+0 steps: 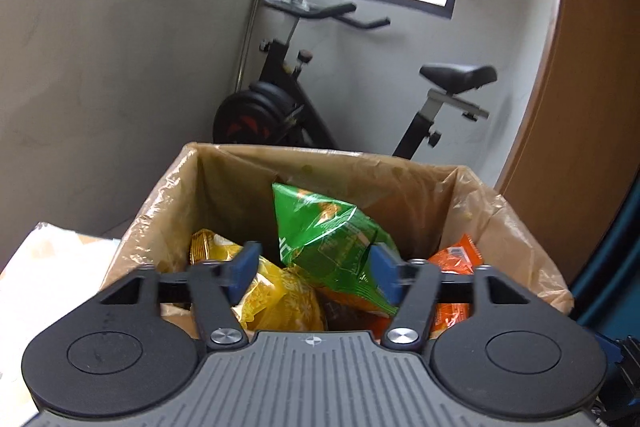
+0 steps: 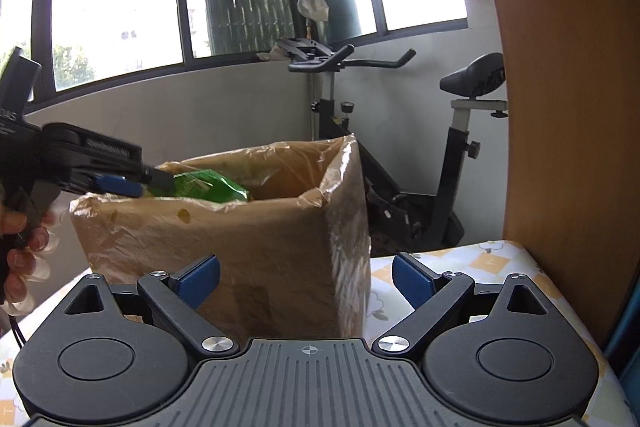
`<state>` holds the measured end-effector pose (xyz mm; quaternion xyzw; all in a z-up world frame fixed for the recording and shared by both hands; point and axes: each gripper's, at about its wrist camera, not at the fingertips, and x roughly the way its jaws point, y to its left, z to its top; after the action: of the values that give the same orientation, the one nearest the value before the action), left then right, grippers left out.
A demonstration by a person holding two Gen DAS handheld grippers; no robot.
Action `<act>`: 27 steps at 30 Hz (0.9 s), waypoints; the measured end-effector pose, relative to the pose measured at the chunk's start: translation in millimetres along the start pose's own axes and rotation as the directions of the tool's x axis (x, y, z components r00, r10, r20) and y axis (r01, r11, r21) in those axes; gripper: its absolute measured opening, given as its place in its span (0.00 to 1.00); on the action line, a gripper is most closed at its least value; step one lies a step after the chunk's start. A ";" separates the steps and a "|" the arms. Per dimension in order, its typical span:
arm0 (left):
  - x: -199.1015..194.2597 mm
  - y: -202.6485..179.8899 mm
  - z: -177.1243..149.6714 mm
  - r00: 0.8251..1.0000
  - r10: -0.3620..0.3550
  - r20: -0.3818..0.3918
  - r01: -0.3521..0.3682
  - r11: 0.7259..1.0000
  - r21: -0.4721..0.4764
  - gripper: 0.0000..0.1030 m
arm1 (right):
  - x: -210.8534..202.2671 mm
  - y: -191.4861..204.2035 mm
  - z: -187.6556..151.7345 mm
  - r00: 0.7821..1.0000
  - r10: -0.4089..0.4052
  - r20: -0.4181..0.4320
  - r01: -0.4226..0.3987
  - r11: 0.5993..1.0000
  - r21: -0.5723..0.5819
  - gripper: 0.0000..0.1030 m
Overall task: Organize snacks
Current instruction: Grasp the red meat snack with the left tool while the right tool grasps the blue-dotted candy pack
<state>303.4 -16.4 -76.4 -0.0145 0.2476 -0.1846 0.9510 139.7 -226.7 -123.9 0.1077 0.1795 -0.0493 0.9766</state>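
Note:
A cardboard box [image 1: 400, 183] lined with clear plastic stands on the table; it also shows in the right wrist view [image 2: 280, 259]. Inside lie a yellow snack bag [image 1: 276, 291] and an orange snack pack [image 1: 456, 259]. My left gripper [image 1: 314, 267] hangs open over the box mouth, and a green snack bag [image 1: 328, 239] lies between its blue pads, resting against the right pad [image 1: 384, 267]. In the right wrist view the left gripper [image 2: 132, 183] reaches over the box rim with the green bag [image 2: 208, 187] at its tip. My right gripper [image 2: 306, 279] is open and empty, in front of the box.
An exercise bike [image 1: 304, 99] stands behind the box by the wall and windows. A wooden panel [image 2: 560, 107] rises at the right. The table has a yellow patterned cloth [image 2: 472, 263]. A pale packet [image 1: 52, 267] lies left of the box.

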 end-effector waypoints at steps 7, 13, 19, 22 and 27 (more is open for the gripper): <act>-59.3 2.8 -32.9 0.985 0.051 0.165 -0.068 0.993 0.099 0.74 | 11.8 7.1 -33.8 0.996 0.027 -0.090 -0.030 0.999 -0.033 0.94; -91.2 35.9 -72.7 0.983 0.073 0.167 -0.081 0.996 0.040 0.75 | 21.9 24.6 -71.1 0.986 0.049 -0.160 -0.061 0.995 -0.075 0.92; -78.1 61.9 -127.7 0.990 0.141 0.002 -0.140 0.989 -0.045 0.75 | 41.2 48.0 -98.5 0.969 0.049 -0.242 -0.081 0.989 -0.125 0.77; -71.8 61.4 -150.1 0.989 0.140 -0.052 -0.143 0.988 -0.060 0.75 | 49.6 59.5 -109.3 0.962 0.050 -0.268 -0.096 0.982 -0.160 0.71; -62.2 45.7 -178.6 0.986 0.114 -0.122 -0.119 0.992 -0.034 0.75 | 59.9 69.4 -116.6 0.955 0.029 -0.296 -0.090 0.976 -0.196 0.67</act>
<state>183.7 59.9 -209.6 -0.0083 0.3085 -0.1239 0.9431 165.2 -136.1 -238.5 0.0168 0.3221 0.0158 0.9464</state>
